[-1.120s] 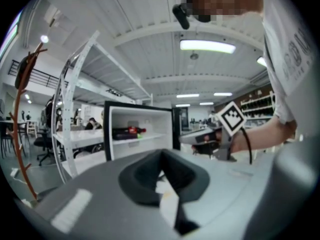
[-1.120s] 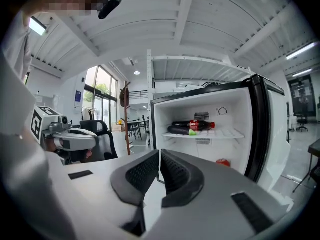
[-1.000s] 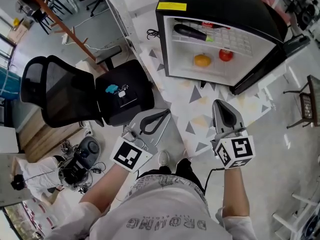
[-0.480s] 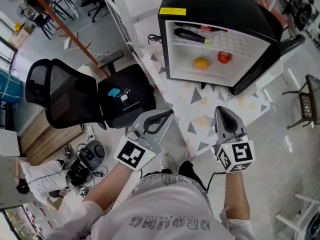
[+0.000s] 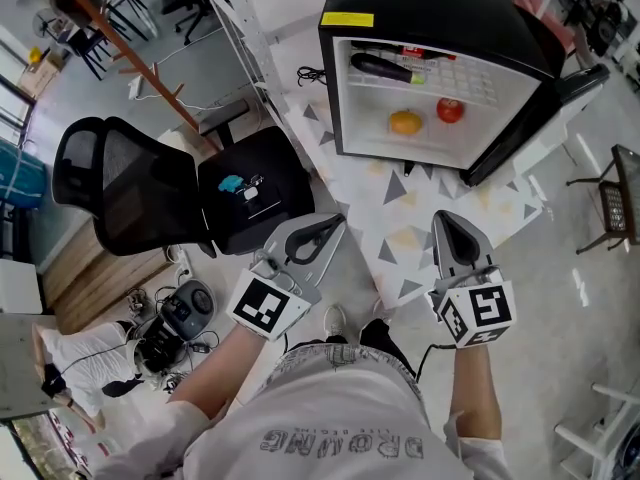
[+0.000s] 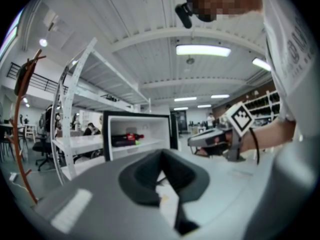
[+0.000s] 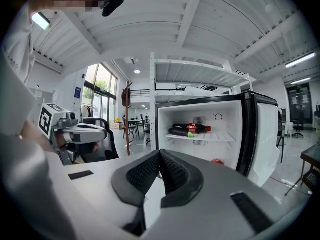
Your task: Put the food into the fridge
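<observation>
Inside the fridge (image 5: 440, 8), food (image 5: 405, 121) lies beyond right tongs (image 5: 443, 218).

Open way to fridge (image 5: 440, 23), chair (image 5: 150, 198) leftward

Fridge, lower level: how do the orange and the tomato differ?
Colour: the orange is yellow-orange, the tomato is red. Size: the orange looks slightly bigger than the tomato. Place: the tomato sits nearer the open door, the orange nearer the middle. Shared: both are round and lie apart from each other on the lower level of the fridge, under the wire shelf.
</observation>
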The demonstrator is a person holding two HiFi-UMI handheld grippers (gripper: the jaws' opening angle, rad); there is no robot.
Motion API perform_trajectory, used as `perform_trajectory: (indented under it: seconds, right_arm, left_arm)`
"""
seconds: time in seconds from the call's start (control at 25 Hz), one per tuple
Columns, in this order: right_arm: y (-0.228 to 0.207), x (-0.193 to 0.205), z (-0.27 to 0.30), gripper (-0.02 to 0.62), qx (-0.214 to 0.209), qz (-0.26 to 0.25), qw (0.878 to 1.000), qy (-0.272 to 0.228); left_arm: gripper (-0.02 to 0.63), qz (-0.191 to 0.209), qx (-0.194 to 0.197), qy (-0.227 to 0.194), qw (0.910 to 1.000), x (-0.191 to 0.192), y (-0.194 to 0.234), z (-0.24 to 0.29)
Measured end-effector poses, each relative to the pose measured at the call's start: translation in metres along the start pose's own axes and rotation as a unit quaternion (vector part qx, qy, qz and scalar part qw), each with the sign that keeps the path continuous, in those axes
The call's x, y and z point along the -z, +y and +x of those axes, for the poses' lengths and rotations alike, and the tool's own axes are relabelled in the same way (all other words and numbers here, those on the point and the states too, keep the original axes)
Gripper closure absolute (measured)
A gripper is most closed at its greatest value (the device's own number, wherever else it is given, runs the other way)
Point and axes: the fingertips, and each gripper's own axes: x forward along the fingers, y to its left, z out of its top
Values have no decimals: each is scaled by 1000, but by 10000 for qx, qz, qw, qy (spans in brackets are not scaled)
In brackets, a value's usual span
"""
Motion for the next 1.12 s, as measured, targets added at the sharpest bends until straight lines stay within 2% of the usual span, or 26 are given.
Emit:
perform_trajectory:
  seconds: [0.28, 1.12]
  right_arm:
    - [6, 4, 2, 592, -40, -107, 9999, 103]
    - [-6, 16, 3, 594, -72, 88, 9996, 245]
  left_arm:
    - [598, -29, -30, 18, 10000, 2, 2, -2]
    - [598, -6, 27, 46, 10000, 2, -4, 14]
